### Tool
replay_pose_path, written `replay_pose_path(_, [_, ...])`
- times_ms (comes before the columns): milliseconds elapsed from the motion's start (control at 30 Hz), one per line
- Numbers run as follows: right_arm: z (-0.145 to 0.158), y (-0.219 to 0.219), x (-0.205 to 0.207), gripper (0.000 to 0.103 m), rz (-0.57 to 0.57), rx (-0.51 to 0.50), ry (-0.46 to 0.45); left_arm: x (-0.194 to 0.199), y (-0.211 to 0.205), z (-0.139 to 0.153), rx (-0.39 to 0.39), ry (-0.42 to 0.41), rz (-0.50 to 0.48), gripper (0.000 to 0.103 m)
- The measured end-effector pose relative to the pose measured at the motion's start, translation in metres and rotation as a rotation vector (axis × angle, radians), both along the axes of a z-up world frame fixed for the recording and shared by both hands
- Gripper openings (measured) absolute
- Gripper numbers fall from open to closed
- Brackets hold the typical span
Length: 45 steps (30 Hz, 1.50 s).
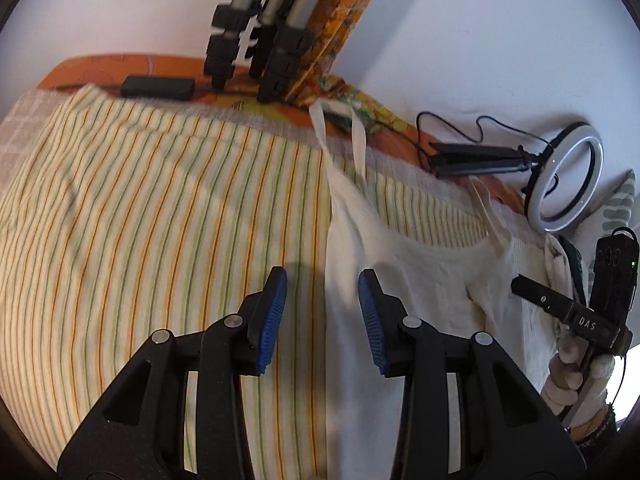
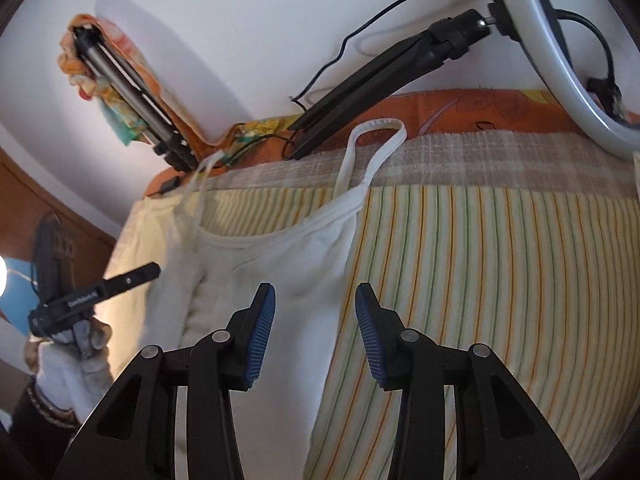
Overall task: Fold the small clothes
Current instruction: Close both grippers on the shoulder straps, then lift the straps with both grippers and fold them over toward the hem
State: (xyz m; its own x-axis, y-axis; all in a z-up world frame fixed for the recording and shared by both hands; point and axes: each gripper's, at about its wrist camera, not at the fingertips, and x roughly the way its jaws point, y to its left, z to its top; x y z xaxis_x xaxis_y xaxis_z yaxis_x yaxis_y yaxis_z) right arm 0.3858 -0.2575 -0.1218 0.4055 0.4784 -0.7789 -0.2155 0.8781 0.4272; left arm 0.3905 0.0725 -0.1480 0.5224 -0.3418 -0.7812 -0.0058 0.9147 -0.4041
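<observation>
I have both claws hanging over the bed, each about half open with nothing between the blue pads. The left claw (image 1: 322, 304) sits above the left edge of the top (image 1: 404, 280), one pad over white fabric and the other over the striped sheet (image 1: 140, 200). The right claw (image 2: 315, 320) hovers over the right side of the top, near its edge; neither pad presses on cloth as far as I can tell.

The top, a white strappy camisole, lies roughly flat on the sheet with its straps (image 2: 376, 136) reaching toward the far edge of the bed, one loop resting on the checked cloth (image 2: 480, 156) beyond the stripes. Its left side looks bunched or possibly turned over on itself; blur keeps me from saying whether that is a fold or only a wrinkle.

My read: folding has barely begun, if at all. The garment is laid out and I am placed on both sides of it, so what remains is nearly everything: gripping the edges, bringing the sides in, tucking the straps and doubling it over. A ring light (image 1: 568, 176) and a tripod (image 1: 260, 40) lie at the far side, clear of the work.
</observation>
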Motion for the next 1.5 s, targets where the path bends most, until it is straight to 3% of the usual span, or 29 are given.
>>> replay_pose_path(167, [-0.008,0.012,0.02,0.028,0.017,-0.071,-0.037,0.02,-0.012,-0.001,0.073,-0.045,-0.02,0.038])
replay_pose_path(300, [-0.01,0.014,0.033,0.025,0.011,-0.063,-0.036,0.029,-0.016,-0.001,0.103,-0.058,-0.03,0.038])
replay_pose_path(333, [-0.01,0.014,0.034,0.02,0.011,-0.063,-0.035,0.031,-0.017,-0.001,0.11,-0.058,-0.029,0.038])
replay_pose_path(367, [-0.011,0.015,0.035,0.016,0.014,-0.062,-0.032,0.032,-0.018,-0.001,0.124,-0.061,-0.029,0.028])
replay_pose_path(400, [-0.013,0.016,0.036,0.01,0.02,-0.055,-0.024,0.032,-0.018,-0.002,0.139,-0.063,-0.026,0.011])
replay_pose_path(500, [-0.013,0.015,0.036,0.005,0.024,-0.036,-0.025,0.031,-0.017,-0.005,0.121,-0.071,-0.022,0.007])
replay_pose_path(1033, [0.017,-0.002,0.021,0.004,-0.001,0.035,-0.091,0.015,-0.015,0.025,0.046,-0.128,-0.023,0.002])
replay_pose_path(1500, [0.067,-0.007,-0.018,0.004,0.011,0.036,-0.153,-0.041,-0.005,0.072,0.016,-0.186,-0.017,0.002])
